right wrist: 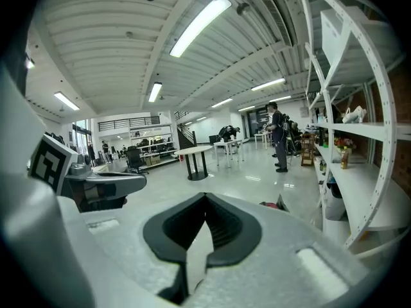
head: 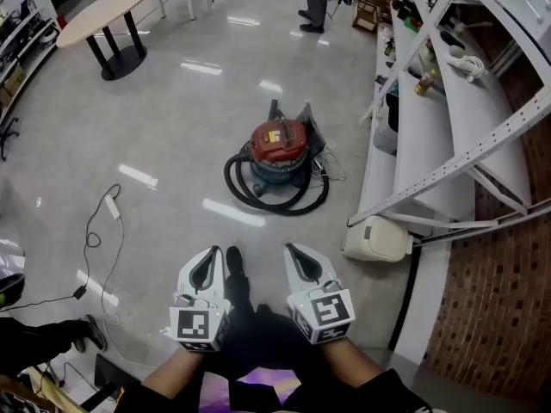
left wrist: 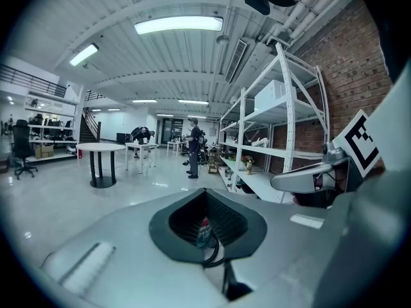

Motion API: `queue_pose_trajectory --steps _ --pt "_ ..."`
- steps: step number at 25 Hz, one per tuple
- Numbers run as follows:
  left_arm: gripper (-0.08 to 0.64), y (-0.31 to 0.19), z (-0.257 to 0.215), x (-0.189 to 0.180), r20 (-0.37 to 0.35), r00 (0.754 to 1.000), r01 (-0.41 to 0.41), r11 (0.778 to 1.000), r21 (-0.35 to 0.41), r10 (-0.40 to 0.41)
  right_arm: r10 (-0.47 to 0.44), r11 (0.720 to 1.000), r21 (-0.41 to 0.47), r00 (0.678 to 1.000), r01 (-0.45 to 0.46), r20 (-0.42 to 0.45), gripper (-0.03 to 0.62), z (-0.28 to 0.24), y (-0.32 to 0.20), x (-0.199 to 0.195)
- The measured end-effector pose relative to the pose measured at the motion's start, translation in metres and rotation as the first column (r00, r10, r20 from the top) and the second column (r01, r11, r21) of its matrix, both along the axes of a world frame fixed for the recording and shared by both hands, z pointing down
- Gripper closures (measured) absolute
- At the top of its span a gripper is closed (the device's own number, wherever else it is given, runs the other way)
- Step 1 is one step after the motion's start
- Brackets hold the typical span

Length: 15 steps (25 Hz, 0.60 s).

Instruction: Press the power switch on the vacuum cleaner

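Observation:
The vacuum cleaner (head: 277,149) stands on the glossy floor ahead of me: a red lid with a yellow label on a blue-grey drum, with a black hose (head: 258,198) coiled around it. No switch can be made out at this distance. My left gripper (head: 213,250) and right gripper (head: 292,247) are held side by side low in the head view, well short of the vacuum, and both are shut with nothing in them. In the left gripper view a bit of the vacuum (left wrist: 203,231) shows through the gap behind the left gripper (left wrist: 205,190). The right gripper (right wrist: 205,195) points left of the vacuum (right wrist: 275,205).
White shelving (head: 448,127) runs along the right against a brick wall (head: 491,317), with a cream canister (head: 376,239) at its foot. A cable with a white adapter (head: 112,206) trails at left. A round table (head: 103,14) and a standing person (head: 317,3) are far off.

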<state>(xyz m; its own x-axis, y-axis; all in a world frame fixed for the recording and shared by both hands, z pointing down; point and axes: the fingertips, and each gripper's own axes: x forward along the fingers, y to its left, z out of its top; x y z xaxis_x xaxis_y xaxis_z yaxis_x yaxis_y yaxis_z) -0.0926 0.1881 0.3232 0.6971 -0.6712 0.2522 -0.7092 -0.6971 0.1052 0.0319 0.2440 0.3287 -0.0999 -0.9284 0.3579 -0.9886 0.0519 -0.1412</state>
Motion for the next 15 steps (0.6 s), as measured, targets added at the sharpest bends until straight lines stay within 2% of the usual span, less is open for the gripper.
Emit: queue_pose_trajectory --steps 9,15 --pt "0.546 -0.096 -0.004 0.017 -0.034 0.999 -0.038 0.999 -0.039 0.037 0.044 0.998 -0.038 0.999 -0.045 -0.026 0.600 -0.009 -0.086 0.015" --pt "0.546 -0.164 -0.011 0.018 -0.061 0.997 -0.055 0.998 -0.022 0.054 0.038 0.997 -0.065 0.997 -0.042 -0.063 0.600 -0.017 -0.152 0.014"
